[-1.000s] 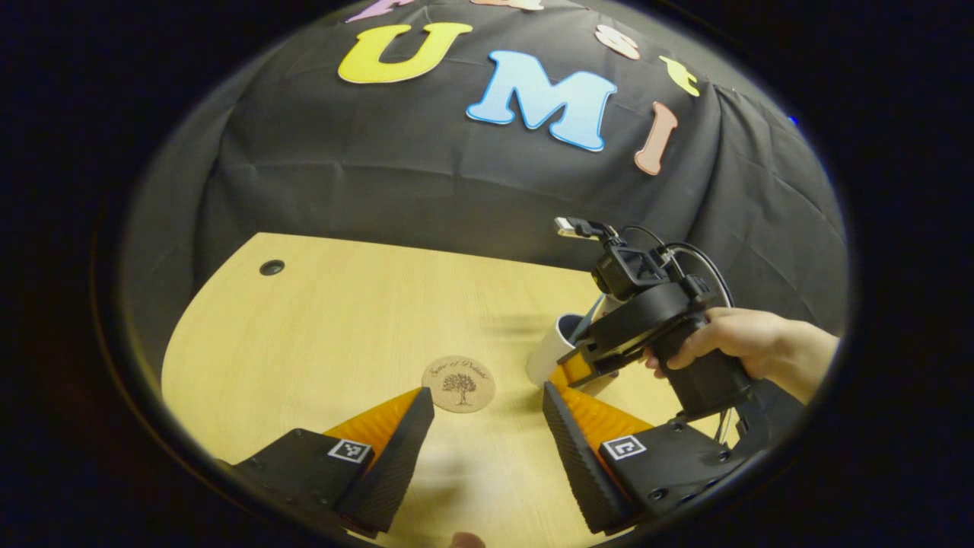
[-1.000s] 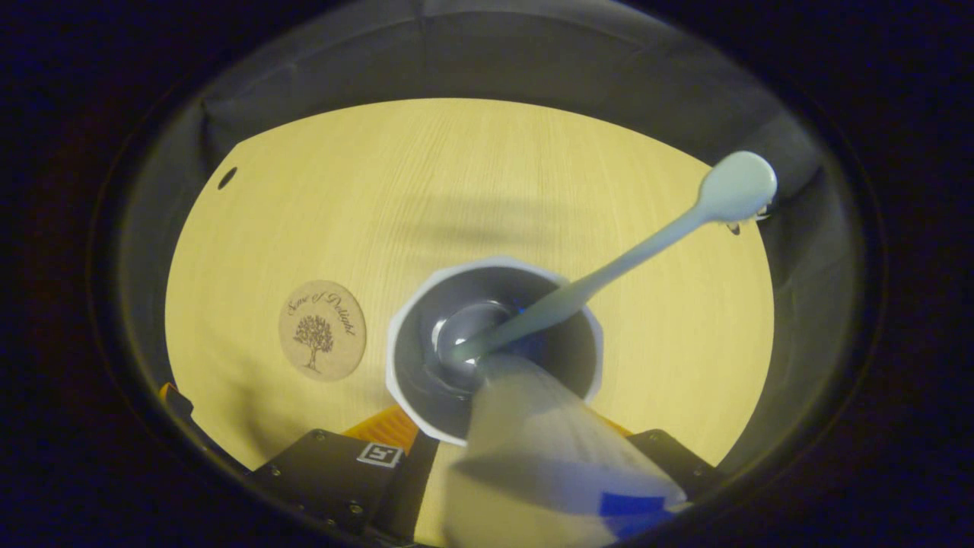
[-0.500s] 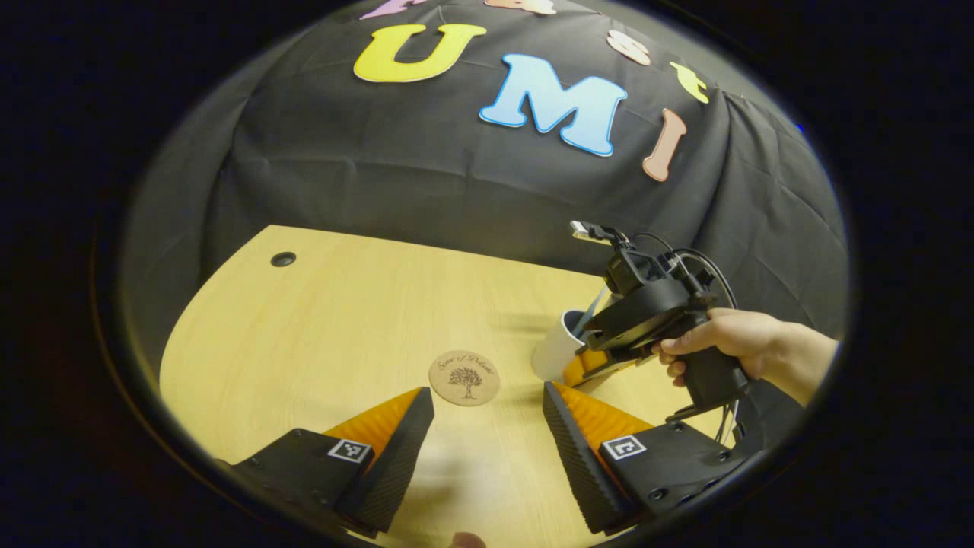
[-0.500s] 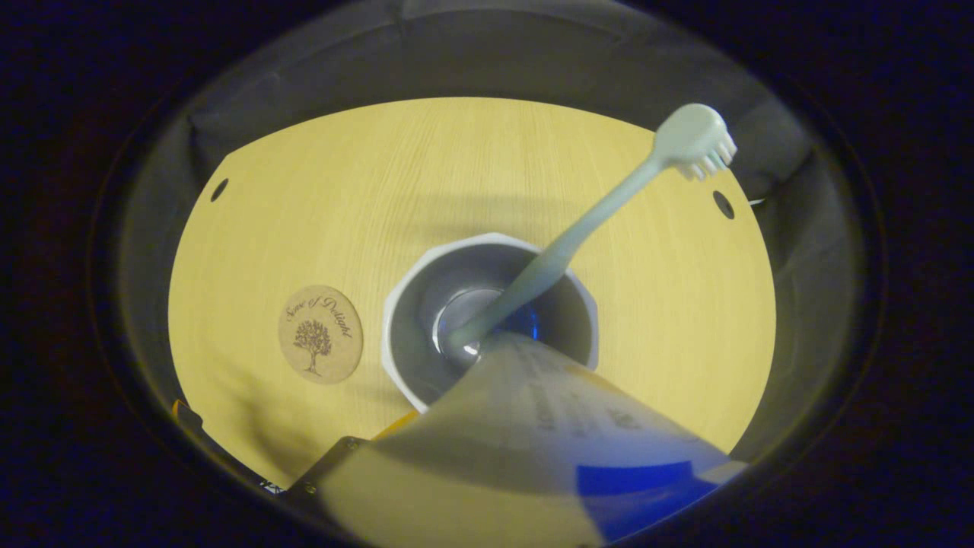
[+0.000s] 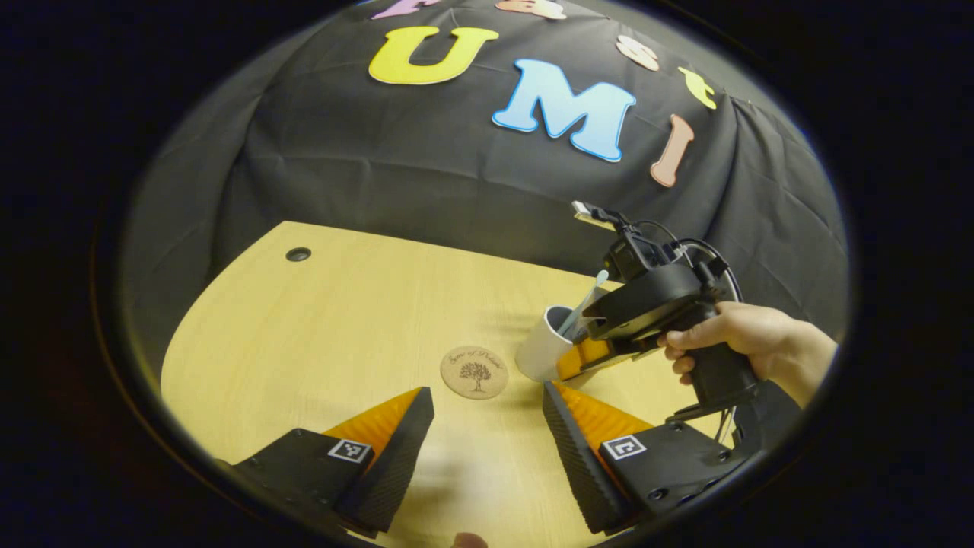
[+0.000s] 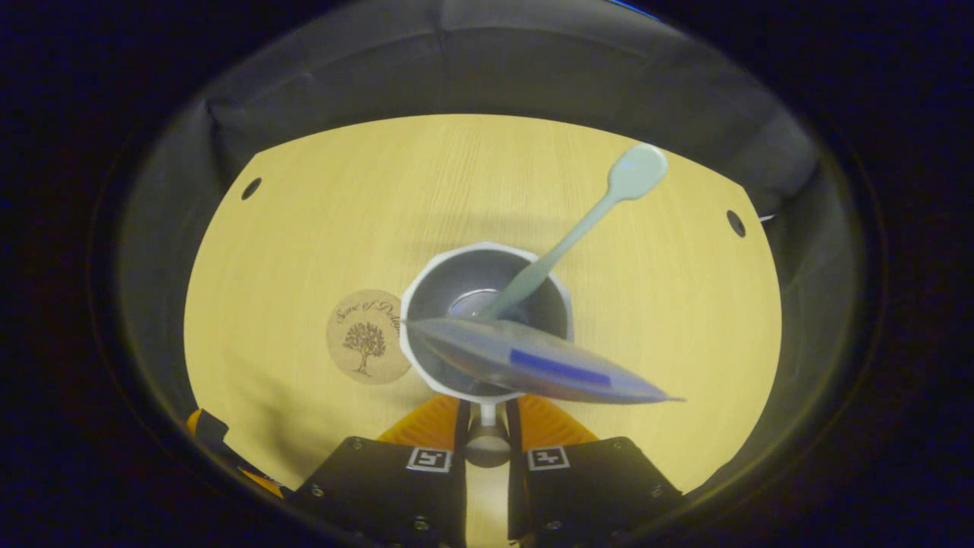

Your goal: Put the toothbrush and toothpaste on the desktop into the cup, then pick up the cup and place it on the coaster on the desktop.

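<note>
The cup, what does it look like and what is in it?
The cup is white outside and grey inside, with a many-sided rim. It looks like plastic or ceramic. It stands upright on the wooden desk, beside the round coaster. A pale green toothbrush leans in it, head up. The toothpaste tube lies over its mouth. The right gripper pinches its near wall.
</note>
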A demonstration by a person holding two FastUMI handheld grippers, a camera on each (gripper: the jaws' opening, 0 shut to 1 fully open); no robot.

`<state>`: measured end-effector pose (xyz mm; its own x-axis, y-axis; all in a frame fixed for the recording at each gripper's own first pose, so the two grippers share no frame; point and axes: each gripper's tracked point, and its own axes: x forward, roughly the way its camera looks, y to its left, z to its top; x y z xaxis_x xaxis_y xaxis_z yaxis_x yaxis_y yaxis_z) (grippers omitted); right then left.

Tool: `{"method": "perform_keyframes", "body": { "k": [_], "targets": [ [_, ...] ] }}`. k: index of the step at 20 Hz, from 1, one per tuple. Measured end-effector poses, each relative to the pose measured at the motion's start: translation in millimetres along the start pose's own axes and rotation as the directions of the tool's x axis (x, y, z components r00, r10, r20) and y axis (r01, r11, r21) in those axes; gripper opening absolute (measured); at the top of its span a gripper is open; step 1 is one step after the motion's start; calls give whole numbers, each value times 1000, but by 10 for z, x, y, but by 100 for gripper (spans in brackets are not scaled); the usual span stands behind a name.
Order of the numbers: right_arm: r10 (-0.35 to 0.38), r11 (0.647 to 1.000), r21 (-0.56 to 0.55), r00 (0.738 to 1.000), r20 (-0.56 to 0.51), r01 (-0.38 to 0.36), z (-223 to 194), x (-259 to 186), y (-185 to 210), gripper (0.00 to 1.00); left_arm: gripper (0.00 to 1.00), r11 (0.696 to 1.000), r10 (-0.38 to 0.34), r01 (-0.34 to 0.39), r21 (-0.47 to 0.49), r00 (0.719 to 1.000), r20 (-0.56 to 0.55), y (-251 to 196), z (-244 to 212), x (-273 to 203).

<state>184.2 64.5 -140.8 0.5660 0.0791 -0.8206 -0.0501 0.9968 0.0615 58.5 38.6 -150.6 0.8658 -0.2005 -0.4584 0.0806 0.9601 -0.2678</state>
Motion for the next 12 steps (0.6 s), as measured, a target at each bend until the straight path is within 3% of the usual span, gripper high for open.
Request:
{"method": "perform_keyframes", "body": {
  "k": [6, 12],
  "targets": [
    [-1, 1000, -7, 1000, 20, 1, -19, -24, -16, 16, 94, 1000, 7, -7, 5, 1000, 10, 60, -8, -28],
    [58, 998, -3, 996, 61, -58, 43, -115, 217, 12, 94, 1000, 13, -13, 11, 1000, 7, 132, -56, -50]
  ]
}}
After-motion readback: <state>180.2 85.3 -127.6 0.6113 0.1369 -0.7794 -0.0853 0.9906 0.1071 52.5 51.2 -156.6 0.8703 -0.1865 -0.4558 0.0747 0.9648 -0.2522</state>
